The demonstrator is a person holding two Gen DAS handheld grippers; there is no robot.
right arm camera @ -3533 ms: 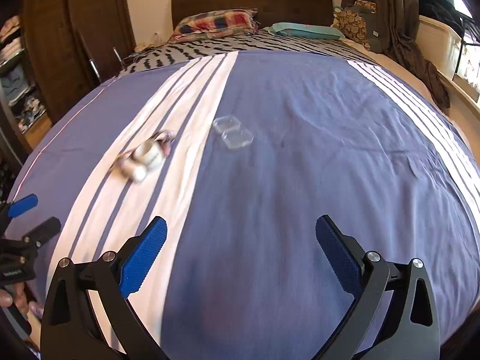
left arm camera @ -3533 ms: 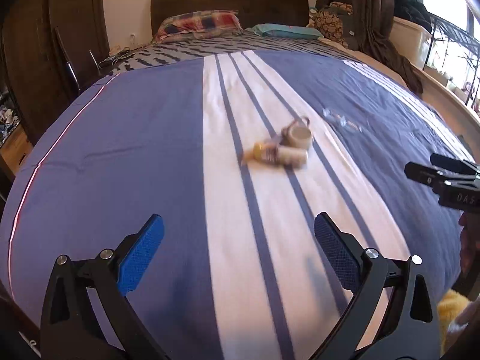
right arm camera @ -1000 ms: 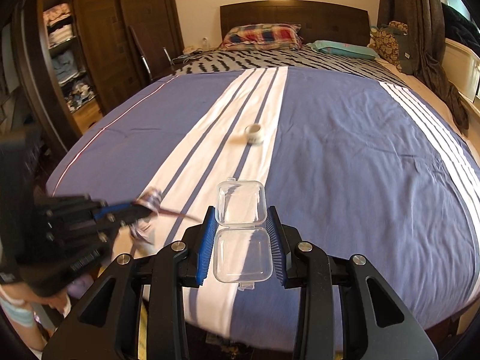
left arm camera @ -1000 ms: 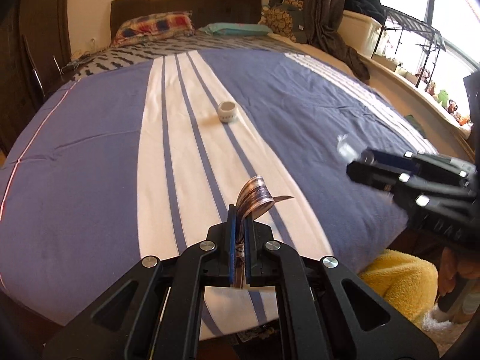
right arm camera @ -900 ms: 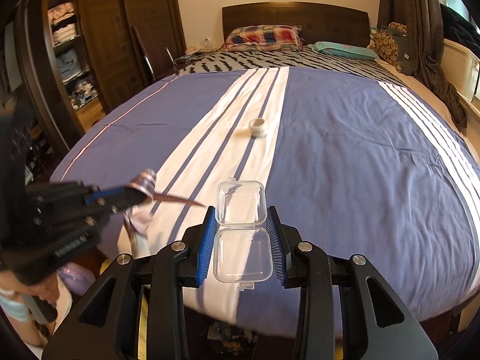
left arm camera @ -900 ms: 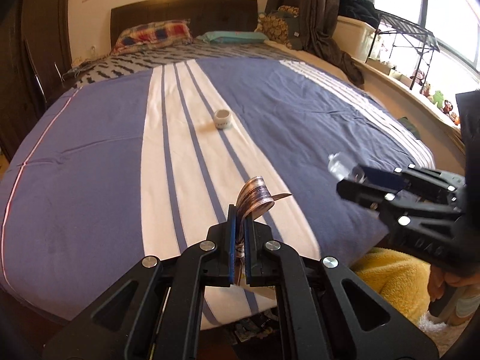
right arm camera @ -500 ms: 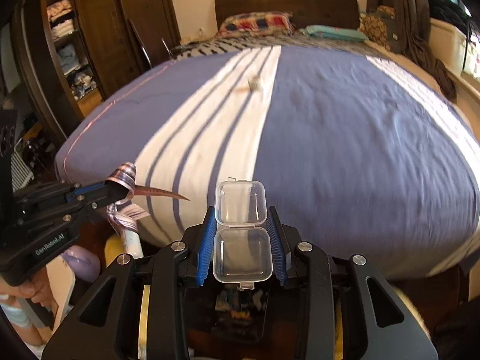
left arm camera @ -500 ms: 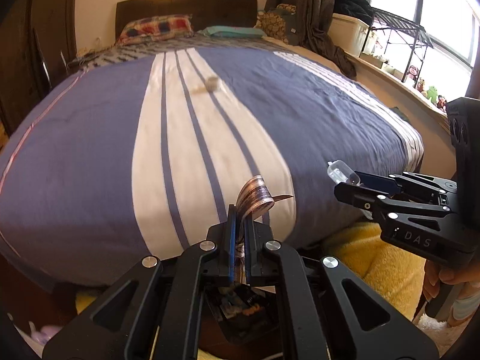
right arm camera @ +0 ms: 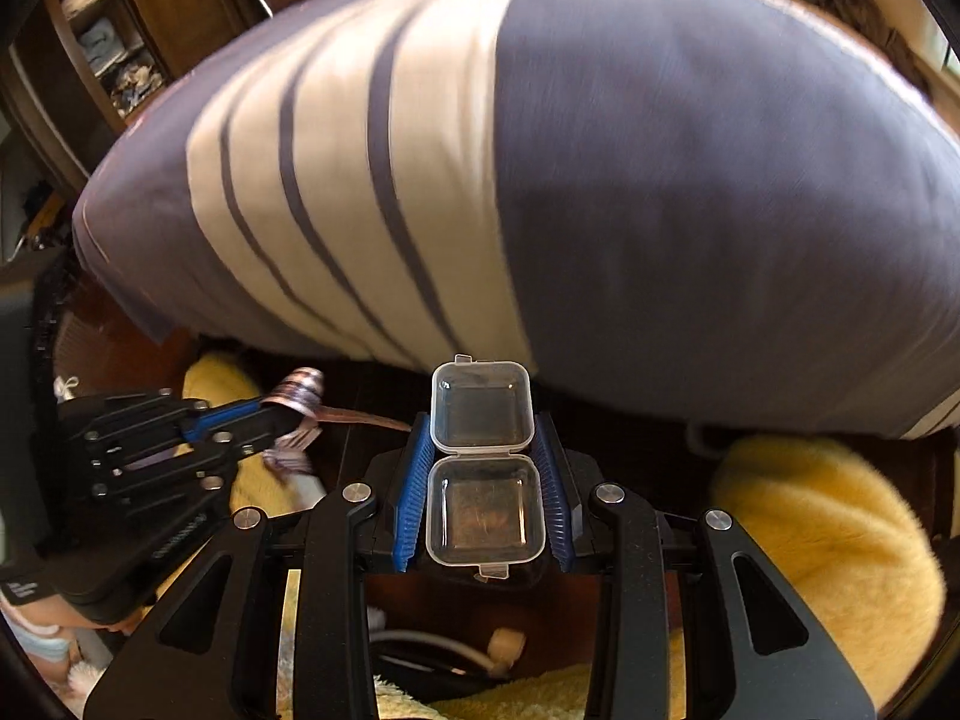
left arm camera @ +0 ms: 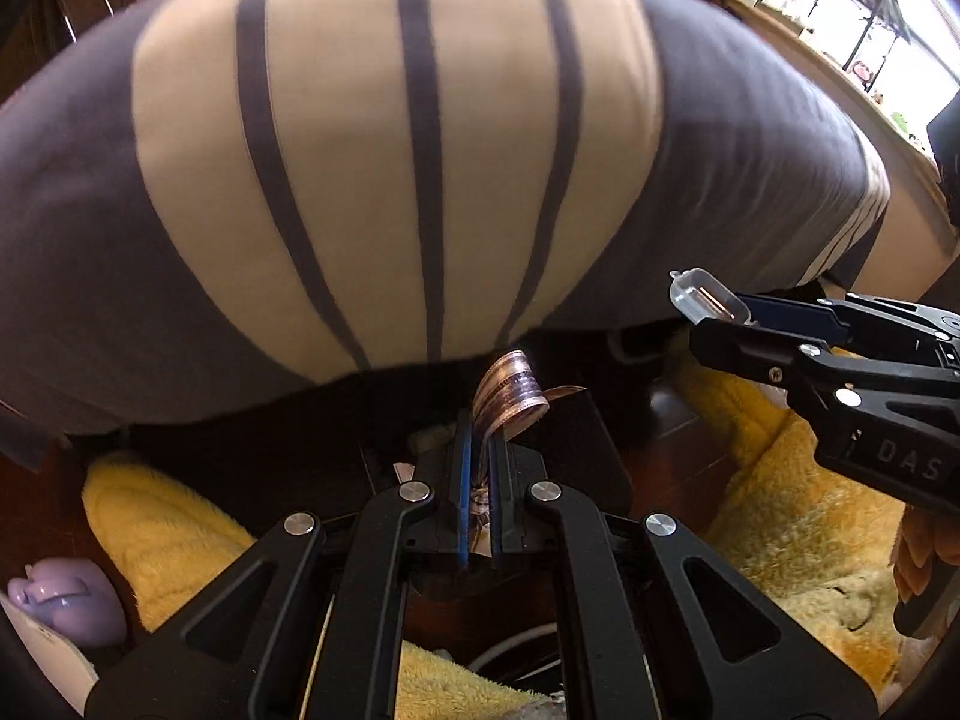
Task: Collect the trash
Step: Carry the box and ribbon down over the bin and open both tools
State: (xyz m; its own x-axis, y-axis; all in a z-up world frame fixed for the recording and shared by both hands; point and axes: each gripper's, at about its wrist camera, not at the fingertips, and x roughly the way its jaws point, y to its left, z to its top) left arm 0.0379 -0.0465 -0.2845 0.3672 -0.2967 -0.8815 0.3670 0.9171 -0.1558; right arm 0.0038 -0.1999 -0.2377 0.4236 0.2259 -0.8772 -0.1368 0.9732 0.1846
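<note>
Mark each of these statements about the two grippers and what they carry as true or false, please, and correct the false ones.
1. The left gripper is shut on a crumpled wrapper. True.
2. The right gripper holds a closed metal tin. False: it is shut on a clear plastic box whose lid stands open.
3. Both grippers are over the middle of the striped bed cover. False: they are past its edge, above the dark floor and yellow fluffy fabric.
4. The clear plastic box looks empty. True.
5. The wrapper lies on the bed. False: it is clamped between the left jaws.
</note>
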